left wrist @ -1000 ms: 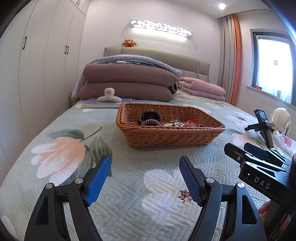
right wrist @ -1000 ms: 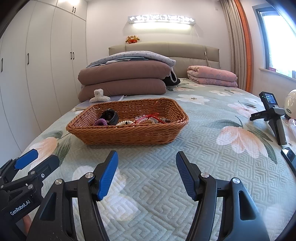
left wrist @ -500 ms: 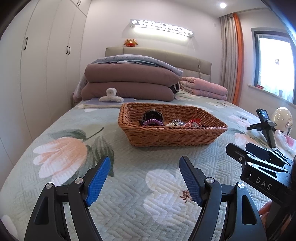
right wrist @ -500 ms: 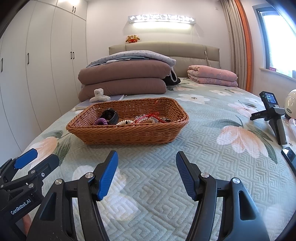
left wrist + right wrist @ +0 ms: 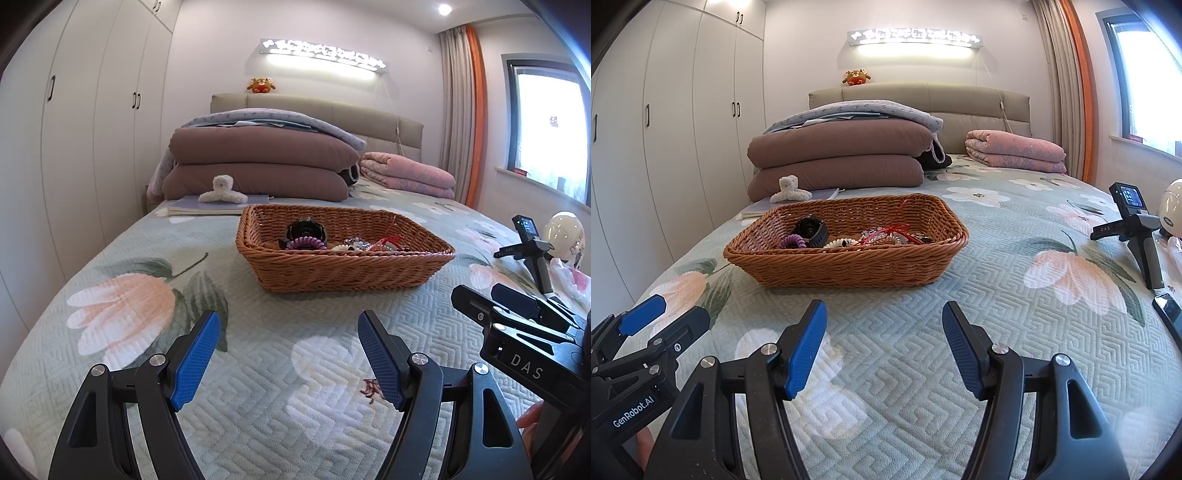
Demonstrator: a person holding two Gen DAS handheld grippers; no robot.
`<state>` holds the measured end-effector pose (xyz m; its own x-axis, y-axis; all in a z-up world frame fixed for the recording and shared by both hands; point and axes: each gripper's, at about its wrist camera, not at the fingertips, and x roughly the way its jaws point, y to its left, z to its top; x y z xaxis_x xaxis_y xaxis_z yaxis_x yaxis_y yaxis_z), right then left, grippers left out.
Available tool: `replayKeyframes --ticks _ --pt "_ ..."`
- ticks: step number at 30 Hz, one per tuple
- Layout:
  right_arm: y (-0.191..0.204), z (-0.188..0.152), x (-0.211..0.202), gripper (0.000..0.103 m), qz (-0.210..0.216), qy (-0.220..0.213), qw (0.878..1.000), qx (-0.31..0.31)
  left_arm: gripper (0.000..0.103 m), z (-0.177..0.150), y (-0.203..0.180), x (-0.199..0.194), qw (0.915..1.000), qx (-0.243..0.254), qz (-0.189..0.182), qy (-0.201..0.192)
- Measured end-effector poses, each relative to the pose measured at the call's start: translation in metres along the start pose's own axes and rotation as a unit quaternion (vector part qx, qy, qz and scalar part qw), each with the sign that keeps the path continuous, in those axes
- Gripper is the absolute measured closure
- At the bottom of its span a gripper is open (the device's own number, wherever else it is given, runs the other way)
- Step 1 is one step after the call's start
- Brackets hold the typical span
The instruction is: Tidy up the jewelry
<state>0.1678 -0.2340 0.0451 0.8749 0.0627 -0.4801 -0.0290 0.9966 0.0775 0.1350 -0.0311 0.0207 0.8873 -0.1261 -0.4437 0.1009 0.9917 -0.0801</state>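
The left hand-held gripper (image 5: 288, 354) hangs low over the bed (image 5: 258, 369), angled gently downward toward the basket (image 5: 343, 269). Its blue pads (image 5: 195, 362) stand wide apart with only quilt between them: released, grasping nothing. The right hand-held gripper (image 5: 884, 347) sits just beside it in the same downward tilt, likewise spread and empty. Both stop short of the basket, with a stretch of bare quilt between.

The jewelry lies in the basket, which rests on the bed ahead of both grippers. Inside it are a black watch (image 5: 810, 230), a purple coil band (image 5: 792, 242), a pale beaded piece (image 5: 844, 243) and a red cord (image 5: 894, 232) tangled over some glittering bits too small to make out.

From the left wrist, the right gripper's body enters at the right edge, and a fingertip of the person's hand (image 5: 530, 421) shows beneath it. A round white helmet (image 5: 565, 236) is seen nearly whole there, behind a small camera on a tripod (image 5: 532, 247).

From the right wrist, the left gripper's blue-tipped finger (image 5: 642, 315) shows at the left edge. A dark phone (image 5: 1167, 314) lies at the right rim, which the left view does not show. The basket's contents are clearer from here, since the near wall hides less.

Behind the basket, both views show a fluffy white hair clip (image 5: 221, 192) on a flat book, folded brown quilts (image 5: 258, 162) and a pink blanket (image 5: 406, 173).
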Motion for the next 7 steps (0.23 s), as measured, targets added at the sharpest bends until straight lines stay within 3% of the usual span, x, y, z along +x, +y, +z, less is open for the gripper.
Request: replayKeyframes --ticks 7 --pt "0.0001 -0.0002 0.0 0.035 0.0 -0.001 1.0 -0.001 0.025 0.0005 0.002 -0.0028 0.9999 -0.003 0.009 -0.01"
